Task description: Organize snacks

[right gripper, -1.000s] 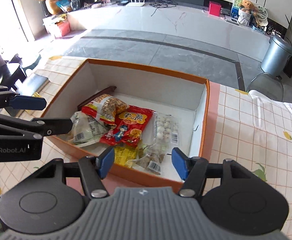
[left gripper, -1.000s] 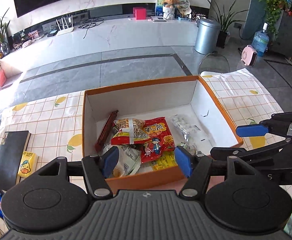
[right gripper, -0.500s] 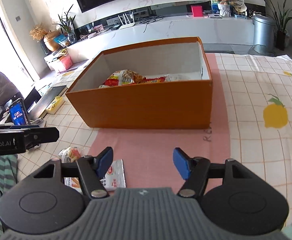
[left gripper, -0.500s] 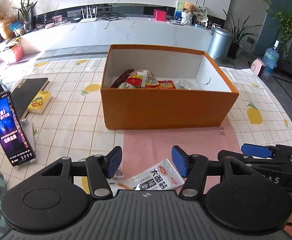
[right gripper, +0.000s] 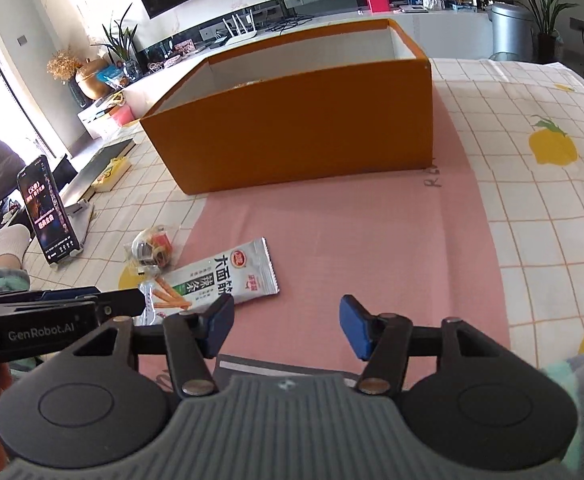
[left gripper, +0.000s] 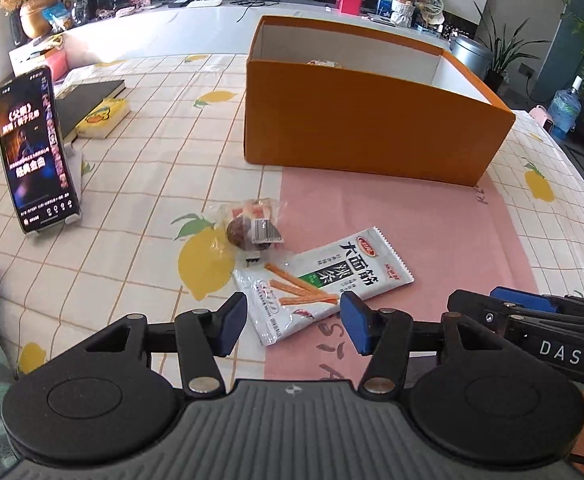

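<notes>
Silver snack packet [left gripper: 324, 280] sits between my left gripper [left gripper: 294, 322] pads, closing, untouched; right gripper [right gripper: 287, 330] closing on nothing. Next: pinch, lift to orange box [left gripper: 368, 136].

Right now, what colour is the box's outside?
Orange, with a white inside; the box shows best in the right wrist view.

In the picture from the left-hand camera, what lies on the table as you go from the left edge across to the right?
Phone on its stand → yellow packet beside the black book → small clear-wrapped snack → white spicy-strip packet → orange box → the right gripper coming in at the edge.
</notes>
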`<action>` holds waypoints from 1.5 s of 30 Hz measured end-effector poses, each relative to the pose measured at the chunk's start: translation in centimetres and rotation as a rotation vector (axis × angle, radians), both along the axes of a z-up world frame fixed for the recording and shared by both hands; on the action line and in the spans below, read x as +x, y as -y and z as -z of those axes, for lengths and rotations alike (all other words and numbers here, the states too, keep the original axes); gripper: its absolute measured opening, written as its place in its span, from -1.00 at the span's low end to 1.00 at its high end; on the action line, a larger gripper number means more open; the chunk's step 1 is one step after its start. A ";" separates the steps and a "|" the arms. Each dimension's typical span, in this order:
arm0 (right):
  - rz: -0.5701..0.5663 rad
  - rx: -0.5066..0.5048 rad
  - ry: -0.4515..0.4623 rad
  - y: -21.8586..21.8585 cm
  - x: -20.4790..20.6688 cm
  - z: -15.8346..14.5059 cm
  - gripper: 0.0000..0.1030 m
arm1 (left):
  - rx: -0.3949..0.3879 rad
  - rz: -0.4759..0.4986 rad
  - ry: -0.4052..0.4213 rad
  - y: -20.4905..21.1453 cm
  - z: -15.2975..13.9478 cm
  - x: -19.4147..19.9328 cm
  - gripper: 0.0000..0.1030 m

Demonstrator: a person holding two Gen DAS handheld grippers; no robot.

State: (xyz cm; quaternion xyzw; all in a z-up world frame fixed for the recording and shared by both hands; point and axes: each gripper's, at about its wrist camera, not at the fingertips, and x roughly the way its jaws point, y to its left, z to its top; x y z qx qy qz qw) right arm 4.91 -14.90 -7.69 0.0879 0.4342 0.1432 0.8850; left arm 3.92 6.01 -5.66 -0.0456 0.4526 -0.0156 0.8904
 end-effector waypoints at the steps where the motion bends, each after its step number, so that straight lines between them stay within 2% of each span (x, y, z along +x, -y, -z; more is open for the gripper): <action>1: -0.008 -0.003 -0.010 -0.4 0.1 0.3 -0.10 | -0.009 -0.007 -0.006 -0.3 0.2 0.0 0.16; 3: -0.032 -0.014 -0.028 -1.2 0.4 1.1 -0.22 | -0.026 -0.013 -0.004 -0.9 0.6 0.1 0.07; 5: -0.054 -0.025 -0.038 -2.1 0.7 1.5 -0.41 | -0.062 -0.016 -0.002 -1.6 1.1 0.4 0.04; 7: -0.070 -0.037 -0.043 -3.0 1.0 1.8 -0.50 | -0.106 -0.021 -0.017 -2.4 1.8 1.0 0.04; 11: -0.096 -0.048 -0.041 -4.3 1.8 2.3 -0.52 | -0.141 -0.049 -0.061 -3.3 3.2 1.6 0.04; 16: -0.106 -0.092 -0.020 -5.6 2.5 2.8 -0.52 | -0.215 -0.016 -0.073 -3.4 3.8 2.0 0.03; 18: -0.087 -0.109 -0.015 -5.4 2.9 3.0 -0.52 | -0.252 0.003 -0.080 -3.3 3.9 2.3 -0.09; 20: -0.053 -0.115 -0.017 -4.6 3.4 3.0 -0.52 | -0.322 0.037 -0.093 -3.1 4.2 2.5 -0.13; 23: 0.013 -0.112 -0.026 -3.0 4.1 3.2 -0.51 | -0.419 0.093 -0.115 -2.3 4.7 2.9 -0.14; 25: 0.060 -0.104 -0.038 -1.8 4.6 3.4 -0.49 | -0.449 0.132 -0.120 -1.4 4.8 3.1 -0.15; 30: 0.126 -0.076 -0.049 -0.3 4.9 3.2 -0.43 | -0.397 0.175 -0.099 0.0 4.2 2.8 -0.15; 32: 0.130 -0.052 -0.048 -0.2 4.7 3.0 -0.22 | -0.357 0.158 -0.077 -0.2 3.6 2.5 -0.15; 33: 0.127 -0.043 -0.047 -0.4 4.6 2.8 -0.18 | -0.339 0.147 -0.060 -0.4 3.3 2.4 -0.15; 38: 0.093 -0.031 -0.046 -2.1 4.9 2.8 0.18 | -0.253 0.051 0.042 -2.2 1.6 1.9 -0.04; 42: 0.100 -0.027 -0.049 -3.1 5.6 2.8 0.34 | -0.192 -0.051 0.119 -3.7 0.6 1.8 0.14; 45: 0.100 -0.048 -0.054 -4.0 6.5 3.1 0.45 | -0.196 -0.100 0.107 -4.7 0.5 2.8 0.22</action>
